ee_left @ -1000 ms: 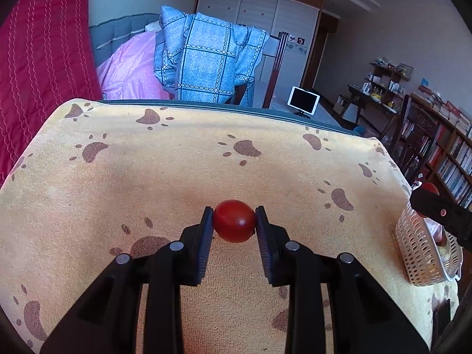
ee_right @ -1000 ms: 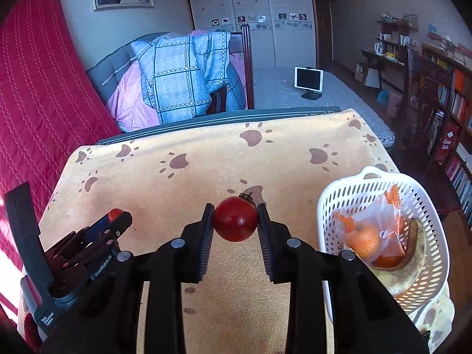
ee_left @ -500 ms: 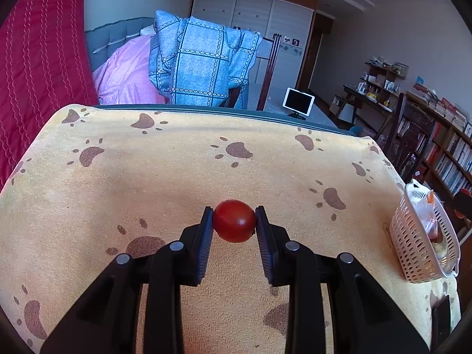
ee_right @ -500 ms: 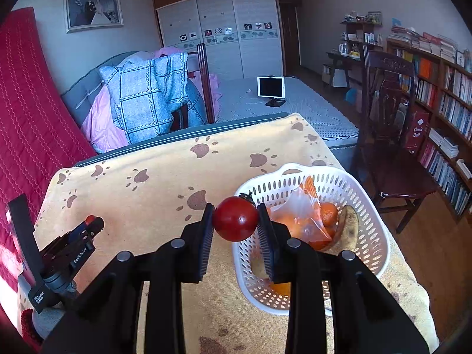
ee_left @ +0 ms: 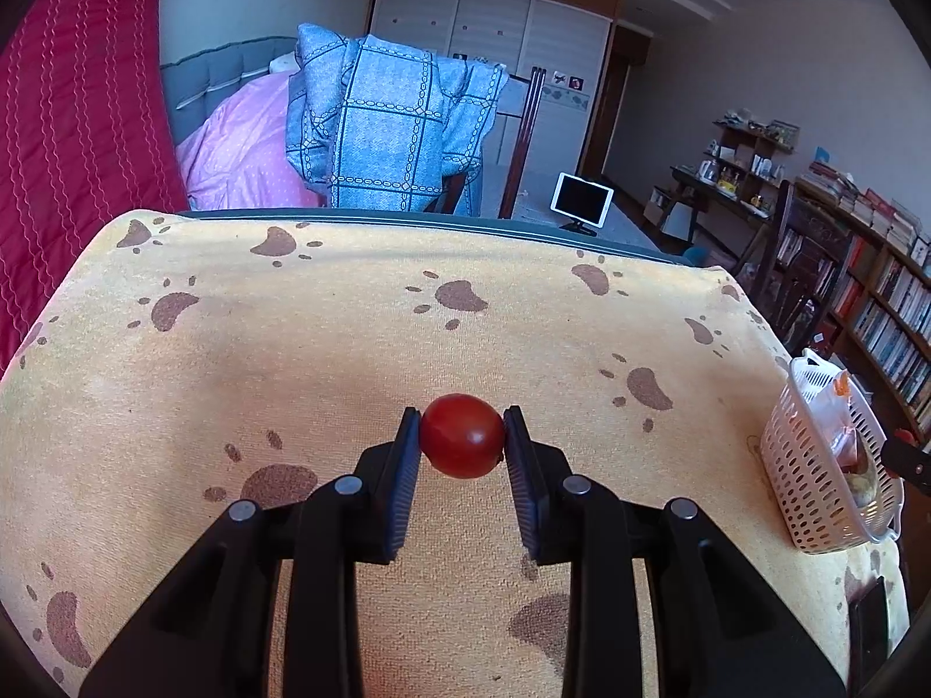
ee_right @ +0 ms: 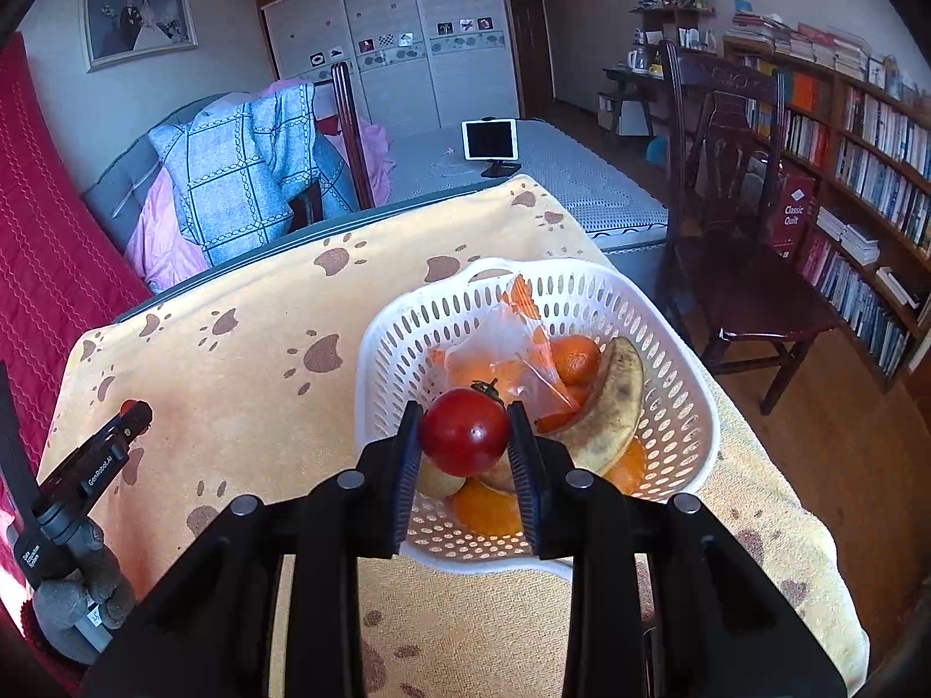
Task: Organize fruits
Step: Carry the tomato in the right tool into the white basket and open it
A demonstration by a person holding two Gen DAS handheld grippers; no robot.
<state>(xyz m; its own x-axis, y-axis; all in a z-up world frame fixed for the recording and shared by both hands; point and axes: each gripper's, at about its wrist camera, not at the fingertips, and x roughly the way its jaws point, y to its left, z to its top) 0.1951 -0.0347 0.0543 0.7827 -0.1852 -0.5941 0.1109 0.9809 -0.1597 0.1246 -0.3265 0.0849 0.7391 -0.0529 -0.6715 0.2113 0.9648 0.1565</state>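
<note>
My left gripper (ee_left: 462,436) is shut on a red tomato (ee_left: 462,435) and hangs above the middle of the paw-print cloth (ee_left: 326,349). A second red tomato (ee_right: 464,431), with a dark stem, sits between the pads of my right gripper (ee_right: 464,433), which is shut on it over the near side of the white basket (ee_right: 686,401). That basket holds a browned banana (ee_right: 617,401), oranges (ee_right: 576,358) and a clear bag (ee_right: 500,355) of orange fruit. In the left wrist view the basket (ee_left: 809,488) stands at the table's right edge.
A gloved hand (ee_right: 81,599) holds the left gripper (ee_right: 105,459) at the lower left of the right wrist view. A wooden chair (ee_right: 739,244) and bookshelves (ee_right: 861,163) stand right of the table. A chair draped with a blue blanket (ee_left: 390,134) is behind the far edge.
My right gripper has carried its tomato rightward from over the cloth to above the basket. The left gripper has kept still with its tomato.
</note>
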